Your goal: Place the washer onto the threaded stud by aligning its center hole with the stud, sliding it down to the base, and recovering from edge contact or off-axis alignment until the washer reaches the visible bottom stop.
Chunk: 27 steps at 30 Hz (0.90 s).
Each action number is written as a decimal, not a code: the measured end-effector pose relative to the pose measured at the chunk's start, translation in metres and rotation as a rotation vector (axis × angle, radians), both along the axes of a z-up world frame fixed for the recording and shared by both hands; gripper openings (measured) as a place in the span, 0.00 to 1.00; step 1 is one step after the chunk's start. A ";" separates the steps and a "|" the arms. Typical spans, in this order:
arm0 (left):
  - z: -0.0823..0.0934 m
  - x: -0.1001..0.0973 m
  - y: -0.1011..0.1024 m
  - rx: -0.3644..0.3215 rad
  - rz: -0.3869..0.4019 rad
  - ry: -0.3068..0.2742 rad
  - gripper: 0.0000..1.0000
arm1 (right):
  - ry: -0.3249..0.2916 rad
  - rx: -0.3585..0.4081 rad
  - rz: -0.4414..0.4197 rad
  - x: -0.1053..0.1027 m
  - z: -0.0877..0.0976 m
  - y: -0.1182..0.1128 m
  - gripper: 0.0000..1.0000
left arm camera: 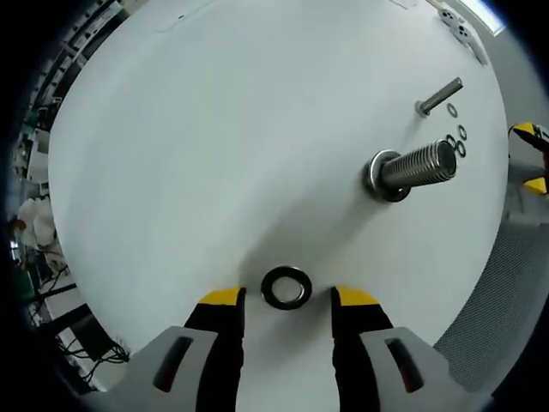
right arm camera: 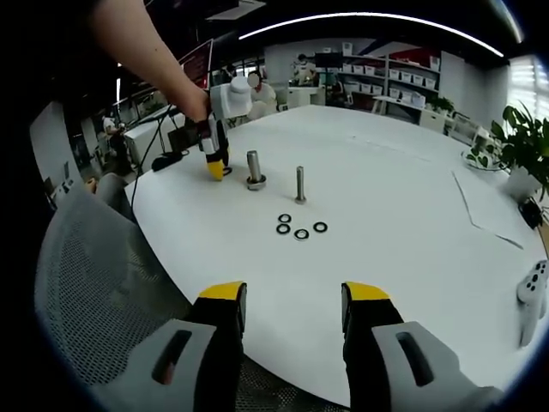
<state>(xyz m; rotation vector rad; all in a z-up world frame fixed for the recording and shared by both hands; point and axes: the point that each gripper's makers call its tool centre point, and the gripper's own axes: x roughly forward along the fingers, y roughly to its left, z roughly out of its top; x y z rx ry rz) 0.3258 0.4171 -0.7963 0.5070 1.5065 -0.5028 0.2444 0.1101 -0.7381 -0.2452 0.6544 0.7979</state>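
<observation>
Right gripper view showed the big round white table (right arm camera: 386,206) as the largest thing, with a grey mesh chair back (right arm camera: 94,292) pushed against its near edge. Above it a person's arm (right arm camera: 141,47) reached down to the left gripper (right arm camera: 214,163), whose yellow tips pointed at the tabletop just beside the thick threaded stud (right arm camera: 255,169). A thinner stud (right arm camera: 300,184) stood upright a little further along, and four small washers (right arm camera: 300,227) lay loosely grouped on the table in front of the two studs. A white controller (right arm camera: 533,300) rested near the table's far right edge, and a potted plant (right arm camera: 523,146) stood behind it. The right gripper (right arm camera: 294,300) hung over the table's near edge with its jaws wide apart and nothing between them.

In the left gripper view, the thick stud (left arm camera: 412,167) rose from a wide base flange, with the thin stud (left arm camera: 439,94) beyond it and the small washers (left arm camera: 456,137) lying by them. The black washer (left arm camera: 286,287) lay flat on the table — well apart from the thick stud, between the parted tips of the left gripper (left arm camera: 288,298), which did not touch it.
</observation>
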 end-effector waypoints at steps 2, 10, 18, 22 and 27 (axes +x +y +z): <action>0.000 -0.001 -0.002 0.001 -0.002 0.001 0.35 | 0.001 0.003 -0.001 0.000 0.000 0.000 0.47; 0.000 -0.001 -0.002 -0.011 -0.001 -0.010 0.31 | 0.001 0.005 -0.003 0.000 0.001 0.000 0.47; -0.002 0.001 0.000 -0.013 0.001 -0.023 0.21 | 0.000 0.006 -0.005 0.001 0.001 0.000 0.46; -0.002 0.000 0.000 -0.010 0.010 -0.024 0.21 | 0.002 0.005 -0.004 0.000 0.001 0.000 0.46; -0.002 0.000 -0.001 -0.009 0.025 -0.033 0.21 | 0.002 0.005 -0.004 0.000 0.000 0.000 0.46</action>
